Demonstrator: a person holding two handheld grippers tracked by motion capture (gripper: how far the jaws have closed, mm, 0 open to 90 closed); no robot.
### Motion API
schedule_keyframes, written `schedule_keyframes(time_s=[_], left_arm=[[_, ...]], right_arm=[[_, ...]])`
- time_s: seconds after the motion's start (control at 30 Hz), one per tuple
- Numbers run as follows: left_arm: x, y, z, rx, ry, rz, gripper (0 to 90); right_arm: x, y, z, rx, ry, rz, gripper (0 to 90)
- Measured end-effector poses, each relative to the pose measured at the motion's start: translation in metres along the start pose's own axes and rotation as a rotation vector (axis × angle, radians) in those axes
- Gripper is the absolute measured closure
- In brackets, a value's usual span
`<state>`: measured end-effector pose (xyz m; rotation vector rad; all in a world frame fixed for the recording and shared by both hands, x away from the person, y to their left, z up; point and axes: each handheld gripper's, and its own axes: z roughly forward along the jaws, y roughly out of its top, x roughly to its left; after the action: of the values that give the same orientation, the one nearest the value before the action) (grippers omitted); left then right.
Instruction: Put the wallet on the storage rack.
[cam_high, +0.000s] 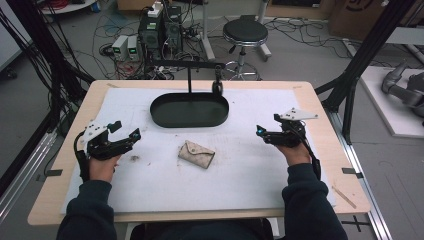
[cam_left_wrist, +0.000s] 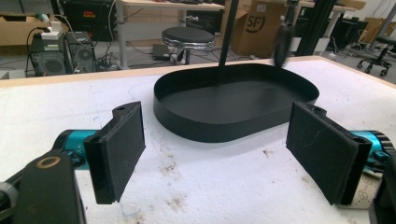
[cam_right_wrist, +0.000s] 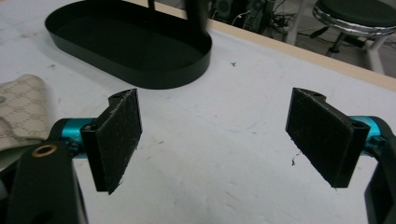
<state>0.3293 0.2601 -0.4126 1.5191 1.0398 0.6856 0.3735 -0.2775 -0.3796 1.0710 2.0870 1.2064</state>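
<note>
A small beige patterned pouch (cam_high: 196, 153) lies flat on the white mat, in front of a black oval tray (cam_high: 189, 110). My left gripper (cam_high: 129, 135) hovers to the pouch's left, open, with nothing between its jaws. My right gripper (cam_high: 264, 133) is at the pouch's right, also open and empty. In the left gripper view the tray (cam_left_wrist: 210, 128) lies just ahead between the open pads (cam_left_wrist: 122, 144). The right gripper view has the tray (cam_right_wrist: 140, 74) at upper left and a corner of the pouch (cam_right_wrist: 21, 112) at the left edge.
A black stand with a horizontal bar (cam_high: 190, 65) rises behind the tray. The mat (cam_high: 240, 170) carries small dirt marks. A round stool (cam_high: 245, 32), computers and cables sit on the floor beyond the table's far edge.
</note>
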Motion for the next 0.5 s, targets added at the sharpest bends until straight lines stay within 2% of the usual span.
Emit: schedule_keyframes(time_s=[0.07, 0.17, 0.2, 0.23, 0.27, 0.3, 0.37, 0.4, 0.5], left_arm=[[0.000, 0.000, 0.001, 0.004, -0.003, -0.003, 19.3], [-0.001, 0.000, -0.001, 0.003, -0.001, 0.000, 19.3], [-0.001, 0.000, -0.001, 0.003, -0.001, 0.000, 19.3], [-0.002, 0.000, -0.002, 0.001, 0.003, 0.004, 19.3], [-0.002, 0.000, -0.002, 0.001, 0.003, 0.004, 19.3], [-0.002, 0.000, -0.002, 0.006, 0.002, 0.007, 19.3], [-0.003, -0.001, -0.002, 0.008, 0.004, 0.009, 19.3], [-0.003, 0.000, -0.003, 0.009, 0.007, 0.013, 19.6], [-0.003, 0.000, -0.004, 0.004, 0.010, 0.009, 19.6]], right_arm=[[0.006, 0.000, 0.003, -0.004, 0.019, -0.004, 18.8], [0.023, 0.000, 0.012, 0.006, 0.072, -0.018, 18.9], [0.023, 0.000, 0.012, 0.006, 0.072, -0.018, 18.9], [0.034, 0.001, 0.015, -0.006, 0.090, -0.035, 18.9], [0.034, 0.001, 0.015, -0.006, 0.090, -0.035, 18.9], [0.044, 0.002, 0.020, -0.005, 0.123, -0.040, 18.9], [0.048, 0.002, 0.022, 0.000, 0.130, -0.050, 18.9], [0.059, 0.002, 0.029, 0.012, 0.156, -0.060, 18.9], [0.078, 0.002, 0.039, 0.032, 0.197, -0.090, 18.9]])
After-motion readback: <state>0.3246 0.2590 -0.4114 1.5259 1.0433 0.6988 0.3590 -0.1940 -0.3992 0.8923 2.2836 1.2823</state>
